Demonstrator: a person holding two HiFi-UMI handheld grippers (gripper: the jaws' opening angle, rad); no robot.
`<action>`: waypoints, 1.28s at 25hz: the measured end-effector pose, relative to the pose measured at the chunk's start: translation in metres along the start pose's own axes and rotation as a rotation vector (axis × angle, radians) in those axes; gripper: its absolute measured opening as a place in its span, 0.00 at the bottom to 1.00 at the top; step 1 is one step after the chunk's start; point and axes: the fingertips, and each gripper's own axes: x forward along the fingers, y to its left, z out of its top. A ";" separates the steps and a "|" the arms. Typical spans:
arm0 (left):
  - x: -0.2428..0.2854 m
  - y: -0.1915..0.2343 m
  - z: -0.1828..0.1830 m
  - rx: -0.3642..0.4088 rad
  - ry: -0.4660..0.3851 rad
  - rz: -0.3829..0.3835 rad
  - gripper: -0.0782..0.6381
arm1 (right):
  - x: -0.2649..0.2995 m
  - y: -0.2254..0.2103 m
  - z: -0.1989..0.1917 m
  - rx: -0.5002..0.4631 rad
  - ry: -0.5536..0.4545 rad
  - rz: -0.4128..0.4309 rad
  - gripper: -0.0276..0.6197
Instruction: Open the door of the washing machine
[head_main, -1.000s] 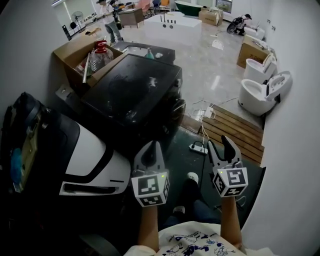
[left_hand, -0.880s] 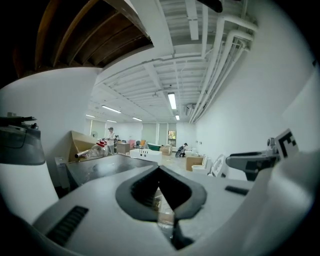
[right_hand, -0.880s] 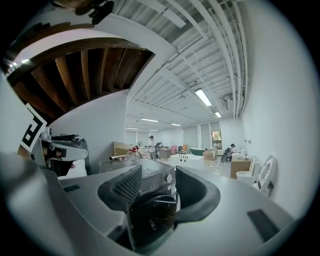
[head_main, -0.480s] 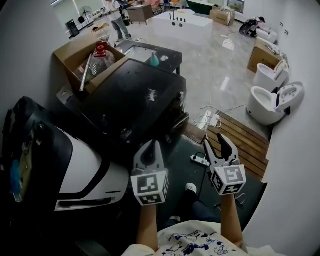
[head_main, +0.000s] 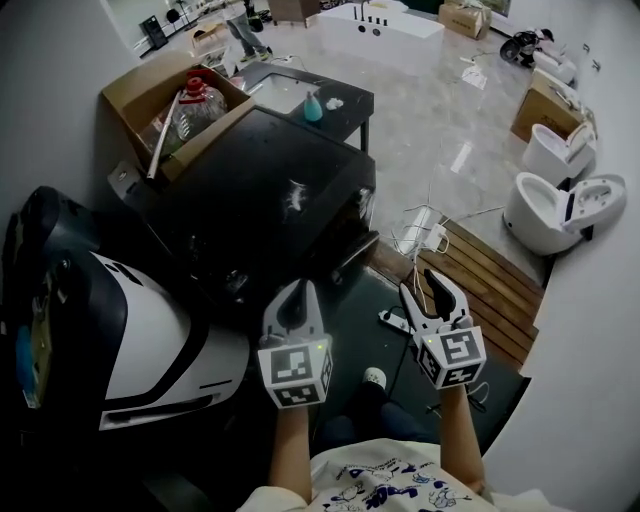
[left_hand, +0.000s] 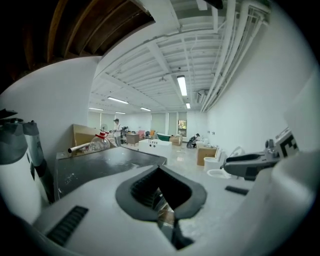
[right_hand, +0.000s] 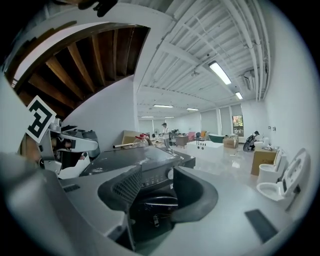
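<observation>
The black washing machine (head_main: 270, 190) stands in the middle of the head view, its front face and round door (head_main: 352, 262) turned toward the lower right. In the right gripper view the dark door (right_hand: 157, 202) shows between the jaws, under the control panel. My left gripper (head_main: 296, 296) hovers just in front of the machine's near corner, its fingers together and holding nothing. My right gripper (head_main: 432, 292) hangs over the floor to the right of the door, apart from it, with its fingers spread and nothing in them. The left gripper view shows the machine's top (left_hand: 105, 160).
A cardboard box (head_main: 170, 105) with a water bottle stands behind the machine. A white-and-black appliance (head_main: 150, 320) sits at its left. A power strip (head_main: 395, 320), cables and a wooden pallet (head_main: 490, 285) lie on the floor at right. Toilets (head_main: 560, 210) line the right wall.
The view has tilted so the machine sits lower and nearer. Both grippers have edged up toward it, the right one drifting slightly left. Neither jaw state has changed.
</observation>
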 end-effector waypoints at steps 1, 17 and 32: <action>0.004 -0.001 -0.003 0.000 0.010 0.000 0.11 | 0.003 -0.002 -0.002 0.003 0.003 0.007 0.36; 0.058 0.000 -0.046 0.021 0.134 -0.087 0.11 | 0.058 -0.004 -0.044 0.021 0.085 0.091 0.36; 0.115 -0.001 -0.075 0.064 0.204 -0.213 0.11 | 0.146 -0.020 -0.103 -0.181 0.270 0.192 0.36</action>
